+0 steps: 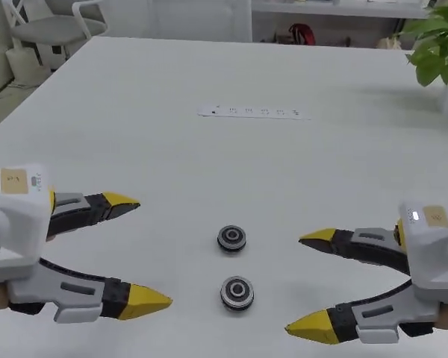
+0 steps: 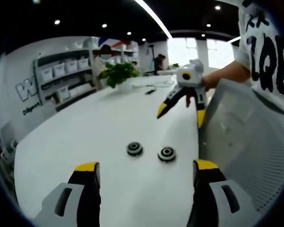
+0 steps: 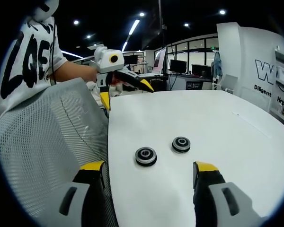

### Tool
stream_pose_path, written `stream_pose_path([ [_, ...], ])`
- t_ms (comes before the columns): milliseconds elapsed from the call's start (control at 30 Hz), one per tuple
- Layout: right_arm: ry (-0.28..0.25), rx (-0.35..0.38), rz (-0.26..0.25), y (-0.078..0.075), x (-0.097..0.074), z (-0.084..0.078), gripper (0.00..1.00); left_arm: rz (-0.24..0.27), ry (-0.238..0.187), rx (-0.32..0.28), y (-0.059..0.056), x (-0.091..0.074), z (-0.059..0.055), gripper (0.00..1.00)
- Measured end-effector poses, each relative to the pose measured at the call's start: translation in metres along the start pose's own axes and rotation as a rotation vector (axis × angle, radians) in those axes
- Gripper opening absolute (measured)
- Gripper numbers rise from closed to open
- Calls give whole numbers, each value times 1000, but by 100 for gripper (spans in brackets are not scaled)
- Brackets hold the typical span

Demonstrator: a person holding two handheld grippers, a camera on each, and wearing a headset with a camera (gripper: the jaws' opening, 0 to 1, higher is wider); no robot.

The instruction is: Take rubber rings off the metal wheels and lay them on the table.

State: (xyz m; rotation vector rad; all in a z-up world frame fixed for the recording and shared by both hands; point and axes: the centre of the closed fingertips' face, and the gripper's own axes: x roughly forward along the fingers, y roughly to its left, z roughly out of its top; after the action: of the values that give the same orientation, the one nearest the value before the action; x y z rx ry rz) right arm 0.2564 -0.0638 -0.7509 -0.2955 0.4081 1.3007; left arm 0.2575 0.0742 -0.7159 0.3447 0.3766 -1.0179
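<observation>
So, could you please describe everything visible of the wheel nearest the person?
The wheel is a small round metal disc lying flat on the white table, with a black rubber ring around its rim, a silvery face and a dark centre hole. It sits apart from the other wheel, between the open left gripper and right gripper; neither touches it.

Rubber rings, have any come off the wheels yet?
Not yet. Done: nothing; the far wheel and the near wheel both wear their black rings. In hand: nothing; the left gripper and the right gripper are open, one each side of the wheels, apart from them. To do: pull both rings off and lay them on the table.
</observation>
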Motion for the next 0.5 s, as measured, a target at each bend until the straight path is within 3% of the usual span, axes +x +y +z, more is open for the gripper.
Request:
stream_pose_path([
  [167,-12,-6,13,-3,3,3,66,-21,0,12,0,5,1,79],
  [500,28,-6,65,0,14,-3,58,-57,8,17,0,17,1,78],
])
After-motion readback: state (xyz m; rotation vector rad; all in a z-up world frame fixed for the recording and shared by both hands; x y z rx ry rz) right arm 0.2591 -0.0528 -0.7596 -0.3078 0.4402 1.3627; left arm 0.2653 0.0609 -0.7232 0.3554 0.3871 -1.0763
